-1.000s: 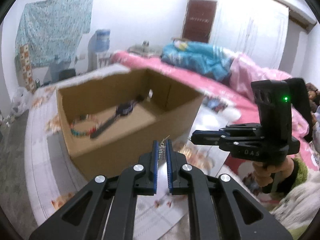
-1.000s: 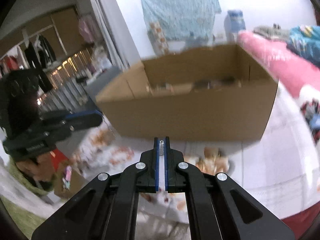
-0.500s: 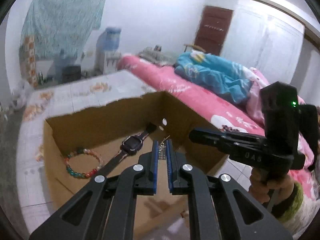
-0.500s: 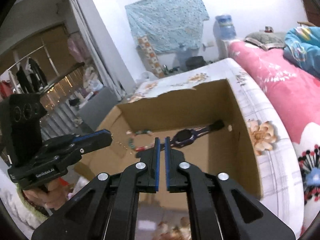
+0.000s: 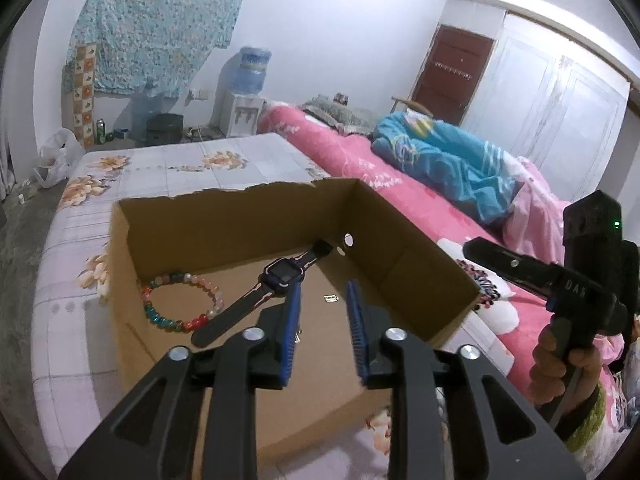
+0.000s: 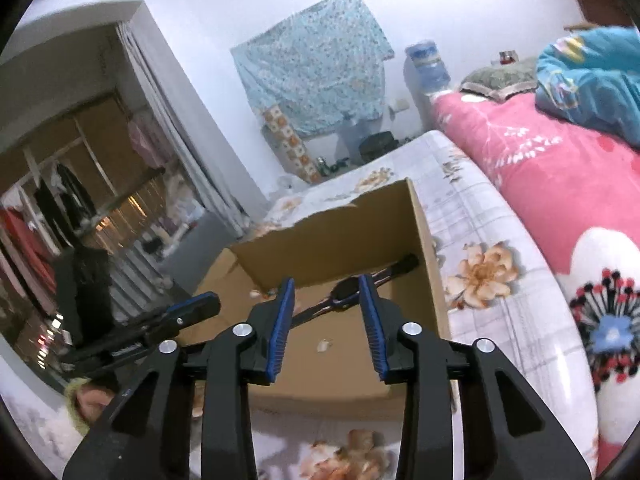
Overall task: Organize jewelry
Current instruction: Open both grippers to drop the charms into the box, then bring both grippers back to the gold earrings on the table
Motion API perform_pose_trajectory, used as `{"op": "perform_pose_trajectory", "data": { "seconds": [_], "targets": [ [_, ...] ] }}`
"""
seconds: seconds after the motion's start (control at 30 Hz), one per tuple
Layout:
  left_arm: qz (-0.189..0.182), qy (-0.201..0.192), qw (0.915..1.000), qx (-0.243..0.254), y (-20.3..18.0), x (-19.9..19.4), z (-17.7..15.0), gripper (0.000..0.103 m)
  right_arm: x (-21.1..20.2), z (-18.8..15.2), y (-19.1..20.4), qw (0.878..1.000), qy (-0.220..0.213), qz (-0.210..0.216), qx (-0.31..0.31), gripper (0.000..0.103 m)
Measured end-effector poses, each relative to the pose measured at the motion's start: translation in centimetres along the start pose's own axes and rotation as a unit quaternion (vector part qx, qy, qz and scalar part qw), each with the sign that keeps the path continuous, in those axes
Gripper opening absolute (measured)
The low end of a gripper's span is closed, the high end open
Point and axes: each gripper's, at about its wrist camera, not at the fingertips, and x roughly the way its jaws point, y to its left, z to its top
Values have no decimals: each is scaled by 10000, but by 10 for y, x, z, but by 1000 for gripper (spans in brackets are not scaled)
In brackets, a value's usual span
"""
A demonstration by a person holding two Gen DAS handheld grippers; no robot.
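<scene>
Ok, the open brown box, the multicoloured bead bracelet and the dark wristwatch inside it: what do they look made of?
Open brown box: corrugated cardboard, matte, going by its torn, ragged back edge. Multicoloured bead bracelet: glossy, partly translucent round beads, glass or polished stone; I cannot tell which. Dark wristwatch: probably plastic case with a matte rubbery strap and a dark, shiny screen.

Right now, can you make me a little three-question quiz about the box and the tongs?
1. True or false: the bead bracelet lies inside the cardboard box.
2. Which thing lies beside the bracelet on the box floor? A) a watch B) a spoon C) a key
3. Fill in: nothing sits between the pads of the left tongs or the right tongs; both pairs of jaws are ____.

Key:
1. True.
2. A, the dark watch.
3. Opening. A small earring lies on the box floor below the left tongs.
</scene>
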Motion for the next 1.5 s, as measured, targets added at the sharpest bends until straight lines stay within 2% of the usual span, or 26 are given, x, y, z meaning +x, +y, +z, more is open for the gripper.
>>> {"op": "perform_pose_trajectory", "data": {
  "seconds": [0.13, 0.23, 0.3, 0.37, 0.43, 0.5, 0.6, 0.8, 0.93, 1.27, 1.33, 1.43, 1.5],
  "targets": [
    [-248, -201, 9995, 74, 0, -34, -23, 38, -22, -14, -4, 9984, 25, 483, 295, 36],
    [-410, -247, 9986, 210, -3, -57, -42, 53, -33, -34, -5, 9957, 149, 772, 484, 40],
    [-472, -105, 9985, 265, -4, -63, -56, 61, -33, -46, -6, 9952, 269, 737, 587, 42],
    [-427, 153, 9985, 303, -7, -60, -70, 63, -27, -64, -7, 9939, 489, 688, 713, 42],
    [-429, 476, 9974, 315, -10, -50, -84, 63, -14, -83, -7, 9923, 753, 528, 828, 42],
    [-245, 803, 9957, 390, -15, -34, -98, 63, -3, -96, -6, 9901, 922, 505, 927, 42],
    [135, 1019, 9927, 634, -23, -13, -110, 63, 14, -109, -4, 9861, 1163, 494, 1079, 42],
    [431, 1236, 9884, 772, -25, 22, -111, 58, 31, -113, 7, 9844, 1459, 390, 901, 41],
    [328, 1223, 9903, 574, -18, 28, -106, 57, 32, -109, 3, 9844, 1451, 358, 931, 41],
    [514, 1152, 9898, 657, -12, 42, -94, 57, 33, -118, -4, 9811, 1543, 385, 1097, 41],
    [588, 1214, 9876, 802, -17, 44, -98, 57, 31, -121, -3, 9812, 1568, 401, 1051, 41],
    [737, 1412, 9819, 1023, -22, 50, -105, 52, 33, -121, 2, 9808, 1613, 440, 1007, 41],
    [801, 1536, 9798, 998, -20, 54, -107, 46, 35, -121, 3, 9802, 1646, 460, 1003, 41]
  ]
}}
